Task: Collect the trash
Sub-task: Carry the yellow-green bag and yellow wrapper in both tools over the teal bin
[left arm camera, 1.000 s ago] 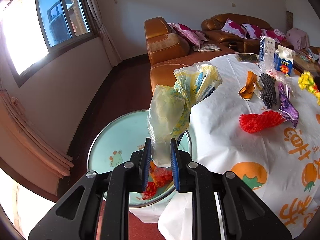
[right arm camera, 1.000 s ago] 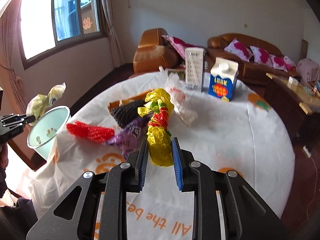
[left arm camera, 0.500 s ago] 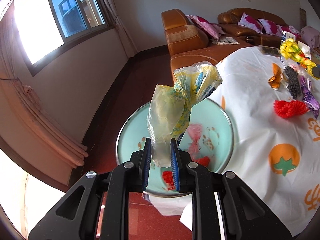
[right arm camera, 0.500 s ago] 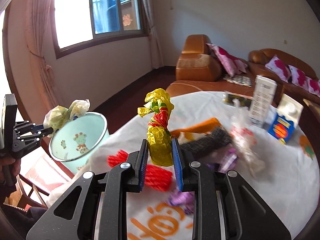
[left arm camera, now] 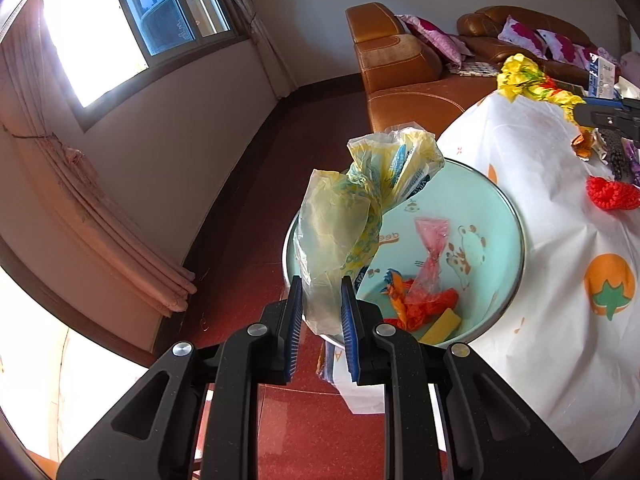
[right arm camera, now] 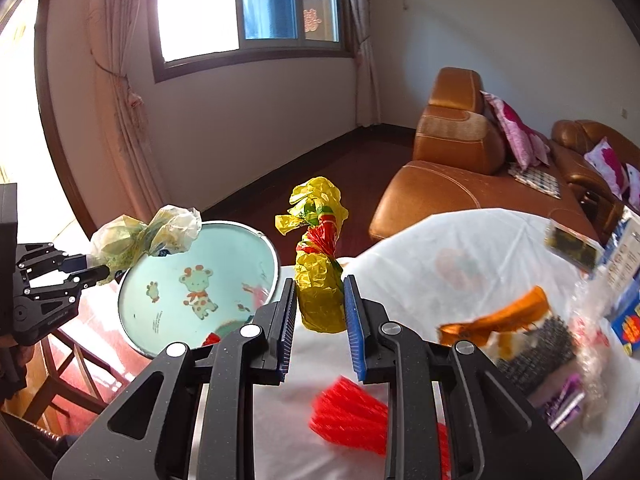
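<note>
My left gripper point(left arm camera: 320, 316) is shut on a crumpled pale yellow plastic bag point(left arm camera: 360, 208) and holds it over the near rim of a mint green bin point(left arm camera: 472, 200) with cartoon animals. The bin holds pink, red, orange and yellow trash point(left arm camera: 424, 300). My right gripper point(right arm camera: 319, 304) is shut on a crumpled yellow and red wrapper point(right arm camera: 318, 256) above the table edge, to the right of the bin point(right arm camera: 172, 300). The left gripper point(right arm camera: 92, 270) and its bag point(right arm camera: 144, 232) show at the bin's left rim in the right wrist view.
The round table point(left arm camera: 540, 280) has a white cloth with orange prints. On it lie a red mesh piece point(right arm camera: 352, 416), an orange wrapper point(right arm camera: 500, 316), a dark mesh piece point(right arm camera: 536, 344), a purple wrapper and cartons. A brown leather sofa point(right arm camera: 448, 176) stands behind. A wooden chair point(right arm camera: 68, 364) stands under the bin.
Both grippers have swung left toward the bin. The left gripper's bag now hangs over the bin's opening. The right gripper's wrapper has left the table's middle and come near the bin.
</note>
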Tool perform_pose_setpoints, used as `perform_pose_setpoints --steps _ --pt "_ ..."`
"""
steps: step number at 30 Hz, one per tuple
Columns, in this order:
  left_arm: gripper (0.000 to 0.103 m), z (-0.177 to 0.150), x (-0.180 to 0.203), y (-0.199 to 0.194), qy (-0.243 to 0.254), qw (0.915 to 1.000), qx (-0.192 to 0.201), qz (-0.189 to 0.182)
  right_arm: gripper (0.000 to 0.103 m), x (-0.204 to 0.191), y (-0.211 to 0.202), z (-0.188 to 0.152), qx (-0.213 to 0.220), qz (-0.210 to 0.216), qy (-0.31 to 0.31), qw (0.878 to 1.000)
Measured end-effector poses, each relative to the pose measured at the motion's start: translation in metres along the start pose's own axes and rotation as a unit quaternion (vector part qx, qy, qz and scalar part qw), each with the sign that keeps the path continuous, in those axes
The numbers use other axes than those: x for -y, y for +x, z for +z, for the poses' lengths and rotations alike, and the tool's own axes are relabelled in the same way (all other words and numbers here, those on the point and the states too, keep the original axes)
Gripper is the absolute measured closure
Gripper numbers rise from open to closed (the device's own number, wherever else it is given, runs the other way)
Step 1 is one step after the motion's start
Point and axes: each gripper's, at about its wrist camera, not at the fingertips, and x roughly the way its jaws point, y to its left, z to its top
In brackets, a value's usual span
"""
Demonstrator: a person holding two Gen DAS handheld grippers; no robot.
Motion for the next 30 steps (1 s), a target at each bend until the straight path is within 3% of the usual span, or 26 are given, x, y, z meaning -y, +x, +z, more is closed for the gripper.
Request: perform_pose_setpoints --steps 17,30 --pt "0.085 -0.013 -0.020 0.005 0.000 0.9992 -0.016 0.038 0.079 -0.043 0.044 0.020 -0.010 0.020 -0.048 0.999" --pt "0.084 -0.014 -0.022 0.007 -0.003 0.9990 -0.021 0.039 0.079 -0.054 0.054 0.020 -0.023 0.025 -0.063 0.997"
